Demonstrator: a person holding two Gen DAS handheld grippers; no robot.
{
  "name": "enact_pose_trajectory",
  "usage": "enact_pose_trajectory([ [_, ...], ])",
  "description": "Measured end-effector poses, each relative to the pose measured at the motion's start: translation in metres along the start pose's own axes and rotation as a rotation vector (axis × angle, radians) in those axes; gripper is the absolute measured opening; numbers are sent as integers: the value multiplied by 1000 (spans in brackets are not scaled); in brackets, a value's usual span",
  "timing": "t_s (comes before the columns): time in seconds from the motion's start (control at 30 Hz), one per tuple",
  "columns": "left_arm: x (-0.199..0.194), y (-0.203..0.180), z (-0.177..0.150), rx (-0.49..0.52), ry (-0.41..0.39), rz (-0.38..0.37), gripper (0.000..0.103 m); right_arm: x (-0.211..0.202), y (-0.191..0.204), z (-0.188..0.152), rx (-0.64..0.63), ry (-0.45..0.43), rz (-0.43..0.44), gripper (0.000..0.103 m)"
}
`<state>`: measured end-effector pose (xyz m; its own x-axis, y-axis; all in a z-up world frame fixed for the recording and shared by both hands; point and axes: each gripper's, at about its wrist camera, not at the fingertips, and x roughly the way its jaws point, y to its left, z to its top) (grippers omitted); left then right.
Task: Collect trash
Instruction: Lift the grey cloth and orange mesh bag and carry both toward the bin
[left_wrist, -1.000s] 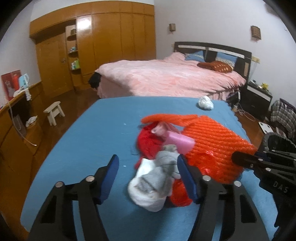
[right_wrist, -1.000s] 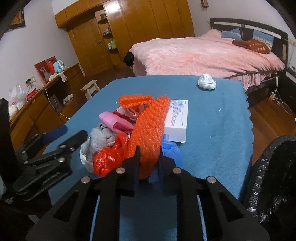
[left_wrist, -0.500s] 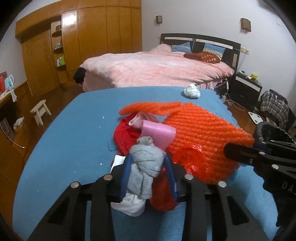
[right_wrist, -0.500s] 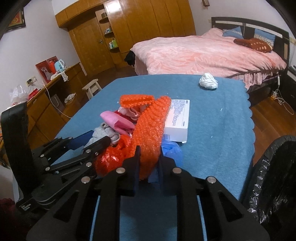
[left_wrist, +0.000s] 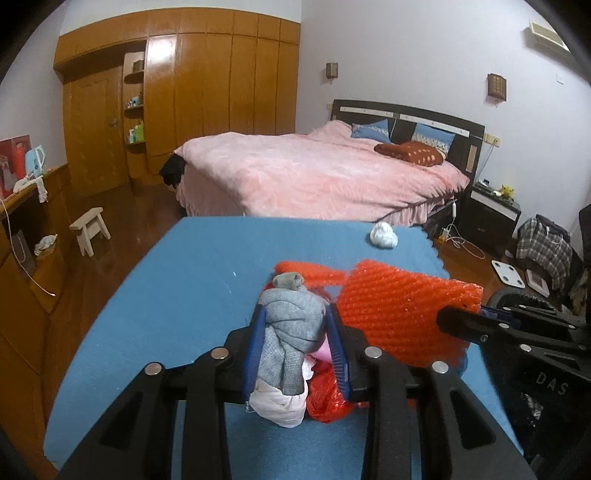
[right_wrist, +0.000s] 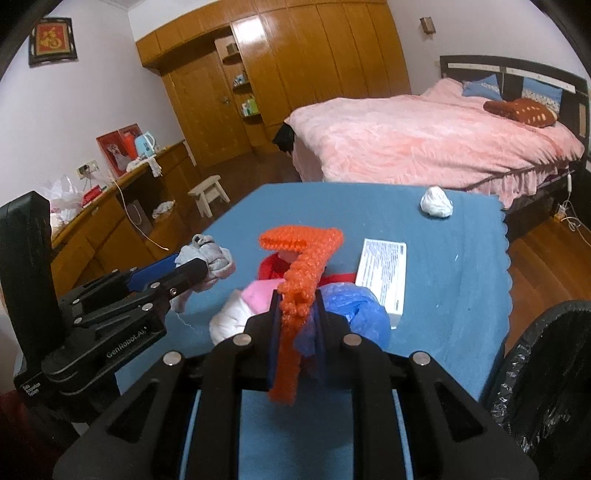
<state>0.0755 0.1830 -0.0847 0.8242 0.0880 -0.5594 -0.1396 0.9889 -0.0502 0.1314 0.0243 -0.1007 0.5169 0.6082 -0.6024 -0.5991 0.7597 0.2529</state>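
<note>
1. The left tool (left_wrist: 295, 339) is pinched nearly closed on a grey sock bundle (left_wrist: 291, 332), whose white lower end hangs below the blue pads.
2. The right tool (right_wrist: 297, 325) is clamped narrow on a sheet of orange bubble wrap (right_wrist: 303, 266), together with a corner of blue plastic bag (right_wrist: 362, 314).
3. Both loads sit over the near end of the blue desk (left_wrist: 192, 273); in the right wrist view the sock is apart from the heap.
4. Around them lie a pink item (right_wrist: 258, 295), red plastic (left_wrist: 325, 395), a white printed box (right_wrist: 382, 273) just right of the wrap, and a white crumpled wad (right_wrist: 436, 201) well apart at the far edge.
5. A black-lined trash bin (right_wrist: 543, 376) stands off the desk's right side; a pink bed (left_wrist: 314, 177) lies beyond.
6. A second ago the left tool stood wide around the sock on the desk; it has closed and raised it. The right tool keeps its grip and has raised the wrap.
</note>
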Motion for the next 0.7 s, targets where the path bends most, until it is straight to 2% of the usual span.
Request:
enact_pose_trajectory([
  [0.17, -7, -2, 0, -3, -9, -11, 33, -3, 2, -4, -30, 1, -23, 15],
  [0.27, -2, -4, -7, 1, 19, -13, 33, 7, -3, -15, -21, 31, -48, 15],
  [0.37, 5, -7, -17, 5, 54, -13, 33, 15, -10, -25, -9, 75, -65, 20],
  [0.4, 6, -8, -19, 8, 58, -12, 33, 15, -10, -27, -3, 84, -65, 29],
  [0.43, 8, -8, -21, 11, 66, -12, 33, 15, -11, -28, 4, 88, -67, 42],
  [0.5, 10, -9, -24, 12, 75, -13, 33, 12, -13, -29, 11, 79, -93, 54],
  [0.63, 9, -10, -22, 9, 66, -16, 33, 7, -16, -24, 1, 49, -128, 69],
  [0.7, 9, -11, -20, 11, 59, -17, 33, 10, -17, -21, -5, 51, -131, 71],
])
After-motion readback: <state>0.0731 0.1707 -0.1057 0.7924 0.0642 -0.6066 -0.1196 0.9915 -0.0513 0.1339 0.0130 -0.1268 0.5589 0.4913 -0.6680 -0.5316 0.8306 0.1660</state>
